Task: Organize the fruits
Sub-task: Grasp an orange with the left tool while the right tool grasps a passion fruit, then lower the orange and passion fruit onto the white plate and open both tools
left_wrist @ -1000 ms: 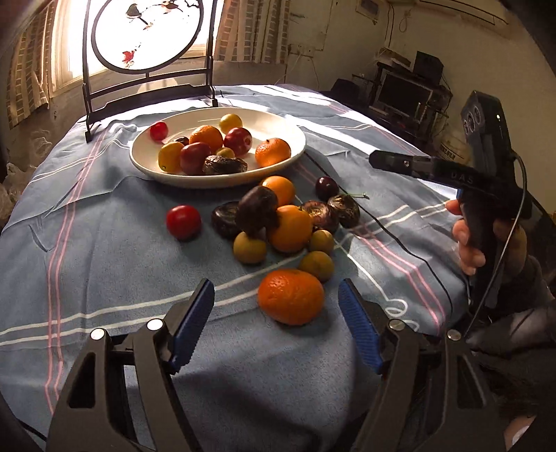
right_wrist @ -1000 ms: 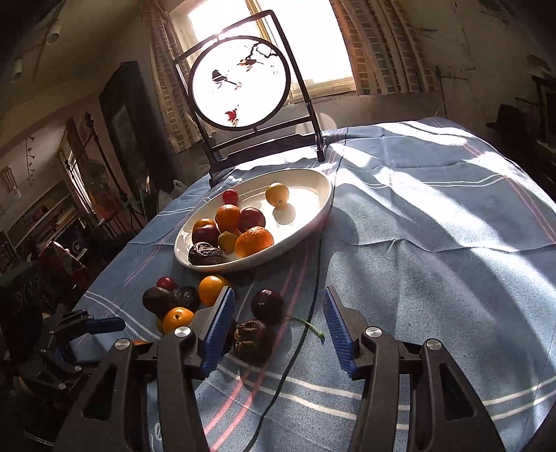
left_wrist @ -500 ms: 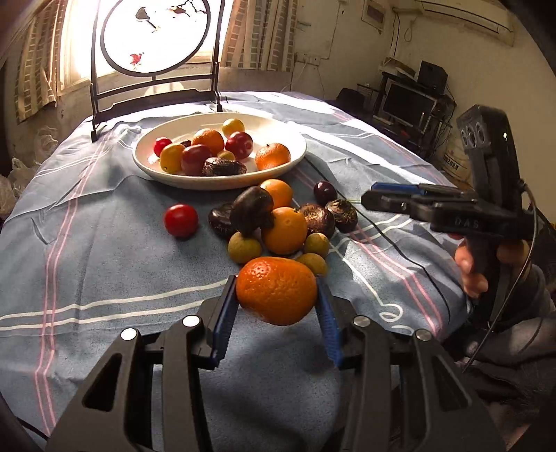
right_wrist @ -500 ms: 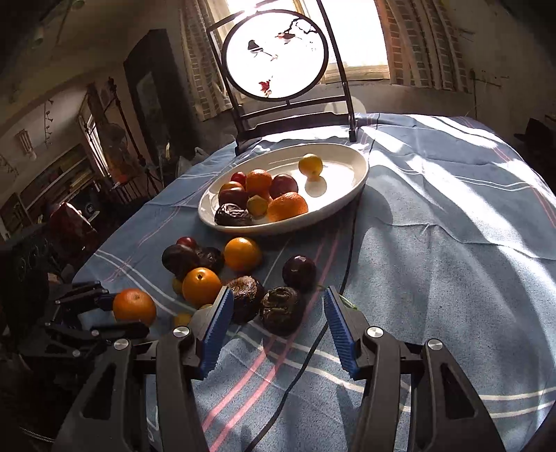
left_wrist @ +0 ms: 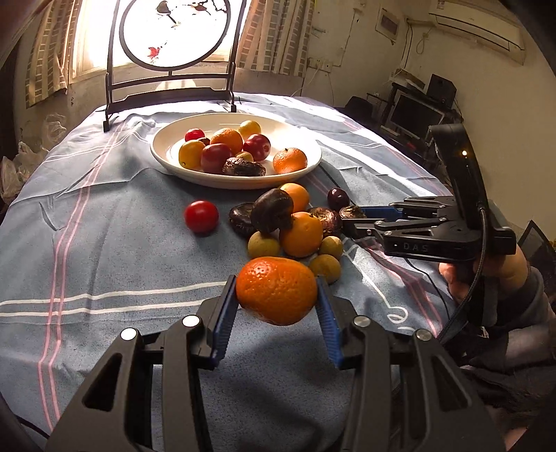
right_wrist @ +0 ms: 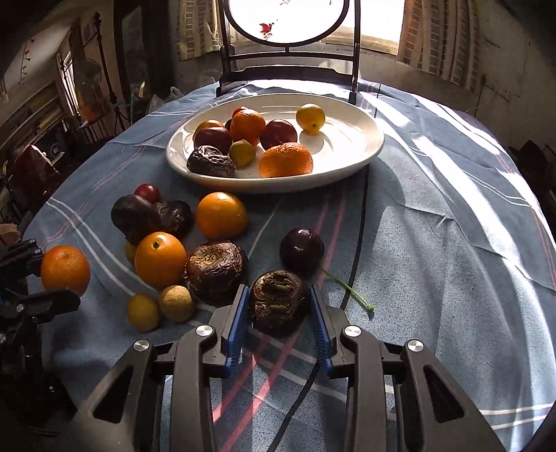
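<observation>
The left gripper (left_wrist: pixel 277 295) holds a bright, dimpled mandarin (left_wrist: pixel 277 290) above the blue striped tablecloth (left_wrist: pixel 104 243). The right gripper (right_wrist: pixel 279 306) closes around a dark wrinkled fruit (right_wrist: pixel 279 301) that rests on the cloth, near the white plate (right_wrist: pixel 361 153). Sunlight comes through a window (right_wrist: pixel 375 21).

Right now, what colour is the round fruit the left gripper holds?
Bright orange: the dimpled round mandarin in the left gripper, clearest in the left wrist view.

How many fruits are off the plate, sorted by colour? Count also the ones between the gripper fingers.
Orange fruits: 3
Red fruit: 1
Dark purple-brown fruits: 5
Small yellow fruits: 3
Total: 12
</observation>
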